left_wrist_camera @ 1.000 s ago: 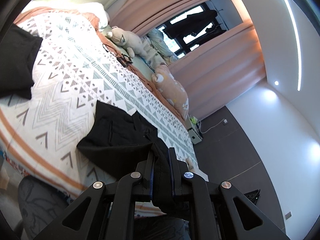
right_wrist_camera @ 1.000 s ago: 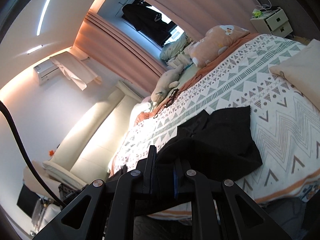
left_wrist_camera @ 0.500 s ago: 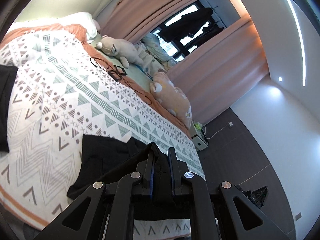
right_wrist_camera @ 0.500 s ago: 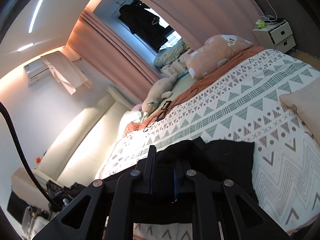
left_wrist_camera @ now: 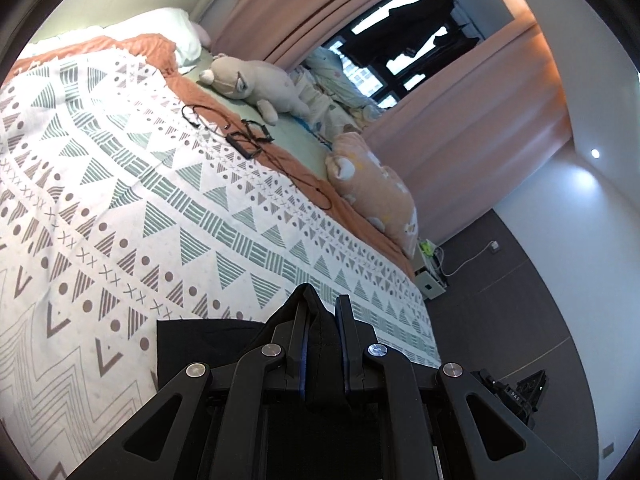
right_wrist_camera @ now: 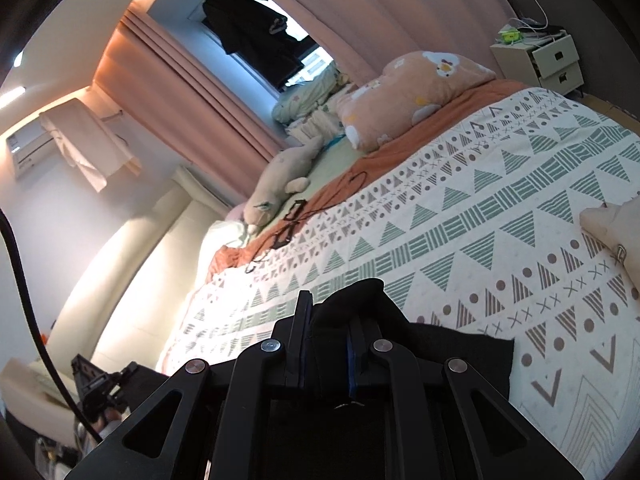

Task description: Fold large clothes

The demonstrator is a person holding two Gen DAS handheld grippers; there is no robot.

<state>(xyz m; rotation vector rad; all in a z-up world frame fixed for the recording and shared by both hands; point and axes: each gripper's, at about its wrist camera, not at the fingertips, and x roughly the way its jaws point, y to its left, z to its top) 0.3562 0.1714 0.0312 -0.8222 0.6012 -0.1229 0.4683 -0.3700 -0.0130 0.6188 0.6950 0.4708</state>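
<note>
Reading "DAS" on the other gripper [left_wrist_camera: 516,394].

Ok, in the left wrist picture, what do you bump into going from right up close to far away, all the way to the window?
Left tongs pinching the black garment → patterned blanket → black cables → beige plush toy → window.

Cloth everywhere you look, hard plastic and metal only on your tools.

Your black garment [left_wrist_camera: 188,344] is matt woven cloth; the bedspread [left_wrist_camera: 120,208] a printed, slightly nubby weave. Plush toy [left_wrist_camera: 256,84] looks soft-napped. Left gripper [left_wrist_camera: 322,320]: matt black plastic, shiny metal rivets, same on the right gripper [right_wrist_camera: 330,320].
</note>
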